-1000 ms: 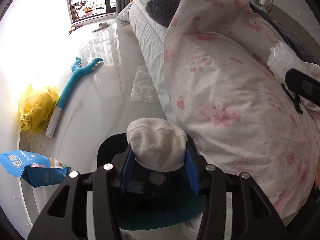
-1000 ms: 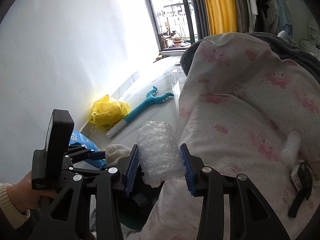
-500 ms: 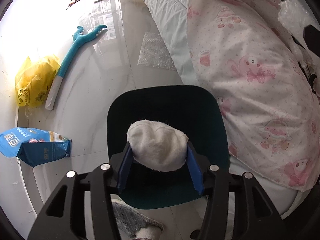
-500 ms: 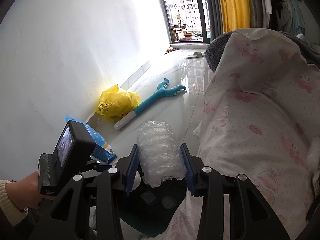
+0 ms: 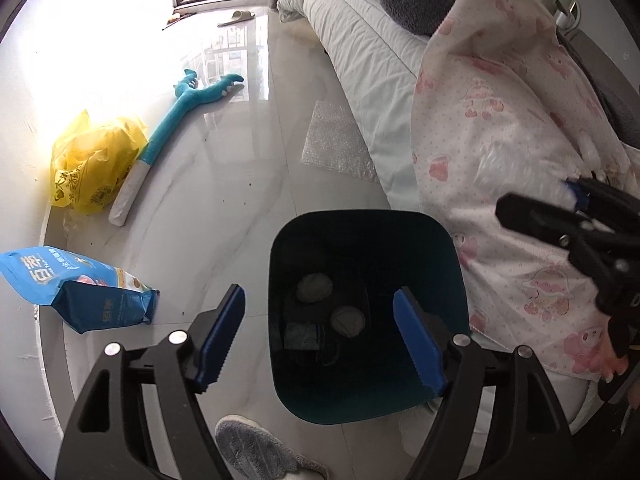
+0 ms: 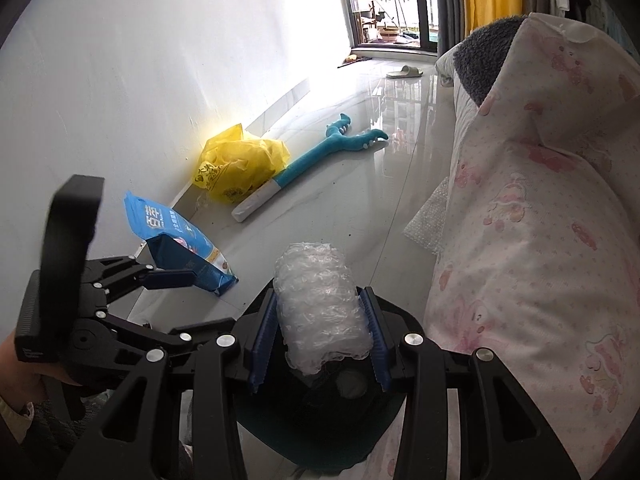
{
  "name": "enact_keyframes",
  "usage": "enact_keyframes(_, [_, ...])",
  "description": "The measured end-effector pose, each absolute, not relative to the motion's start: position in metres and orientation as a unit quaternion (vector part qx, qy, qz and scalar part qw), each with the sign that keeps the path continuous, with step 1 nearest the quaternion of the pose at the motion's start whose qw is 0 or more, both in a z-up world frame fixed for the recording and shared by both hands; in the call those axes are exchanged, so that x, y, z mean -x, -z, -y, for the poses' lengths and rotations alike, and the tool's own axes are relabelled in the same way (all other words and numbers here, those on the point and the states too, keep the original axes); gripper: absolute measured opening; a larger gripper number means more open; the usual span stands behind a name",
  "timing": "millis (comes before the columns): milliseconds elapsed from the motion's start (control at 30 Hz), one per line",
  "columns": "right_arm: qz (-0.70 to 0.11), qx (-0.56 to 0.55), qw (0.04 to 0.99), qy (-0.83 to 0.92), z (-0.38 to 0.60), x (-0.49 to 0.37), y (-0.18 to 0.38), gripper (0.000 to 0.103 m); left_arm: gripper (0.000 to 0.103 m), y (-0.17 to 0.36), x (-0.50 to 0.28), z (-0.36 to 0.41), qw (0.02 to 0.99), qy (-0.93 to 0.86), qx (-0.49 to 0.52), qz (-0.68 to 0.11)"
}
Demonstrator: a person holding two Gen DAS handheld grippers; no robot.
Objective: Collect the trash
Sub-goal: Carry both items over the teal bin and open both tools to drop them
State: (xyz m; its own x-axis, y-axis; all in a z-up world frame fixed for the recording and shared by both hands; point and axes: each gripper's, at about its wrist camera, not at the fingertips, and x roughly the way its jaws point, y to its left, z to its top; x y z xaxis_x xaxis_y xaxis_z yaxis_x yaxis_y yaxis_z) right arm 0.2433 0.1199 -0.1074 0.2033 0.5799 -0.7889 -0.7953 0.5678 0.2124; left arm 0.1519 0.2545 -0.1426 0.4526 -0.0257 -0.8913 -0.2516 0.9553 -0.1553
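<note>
A dark teal trash bin point(image 5: 448, 248) stands on the floor beside the bed. My left gripper point(image 5: 320, 336) is open and empty right above its mouth. Two pale wads point(image 5: 347, 320) lie at its bottom. My right gripper point(image 6: 320, 344) is shut on a roll of bubble wrap point(image 6: 320, 300) and holds it over the bin's rim point(image 6: 408, 322). The right gripper also shows at the right edge of the left wrist view point(image 5: 576, 200). The left gripper shows at the left of the right wrist view point(image 6: 160, 292).
A flat sheet of bubble wrap point(image 5: 336, 140) lies on the floor by the bed. A blue snack bag point(image 5: 76, 288), a yellow plastic bag point(image 5: 92, 160) and a teal plush toy point(image 5: 176, 112) lie along the wall. A pink-patterned quilt point(image 5: 500, 120) hangs off the bed.
My left gripper moved over the bin, opened and dropped the white wad into it. My right gripper carried the bubble wrap roll closer, over the bin.
</note>
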Motion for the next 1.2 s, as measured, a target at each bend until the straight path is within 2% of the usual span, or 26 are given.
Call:
enact_keyframes(467, [-0.499, 0.153, 0.738, -0.429, -0.16, -0.237, 0.16, 0.042, 0.083, 0.096, -0.123, -0.284, 0.897, -0.095, 0.135, -0.41])
enact_keyframes(833, [-0.52, 0.187, 0.723, -0.414, -0.179, -0.23, 0.187, 0.043, 0.085, 0.073, -0.107, -0.286, 0.918, -0.08, 0.125, -0.367])
enact_keyframes(933, [-0.525, 0.192, 0.72, -0.411, -0.18, -0.23, 0.192, 0.051, 0.085, 0.071, -0.104, -0.286, 0.921, -0.078, 0.115, -0.363])
enact_keyframes(1000, [-0.523, 0.2, 0.722, -0.407, -0.181, -0.229, 0.193, 0.06, 0.085, 0.068, -0.103, -0.285, 0.924, -0.076, 0.112, -0.358])
enact_keyframes(1200, [-0.519, 0.204, 0.725, -0.405, -0.179, -0.23, 0.19, 0.062, 0.085, 0.06, -0.102, -0.279, 0.931, -0.068, 0.106, -0.343])
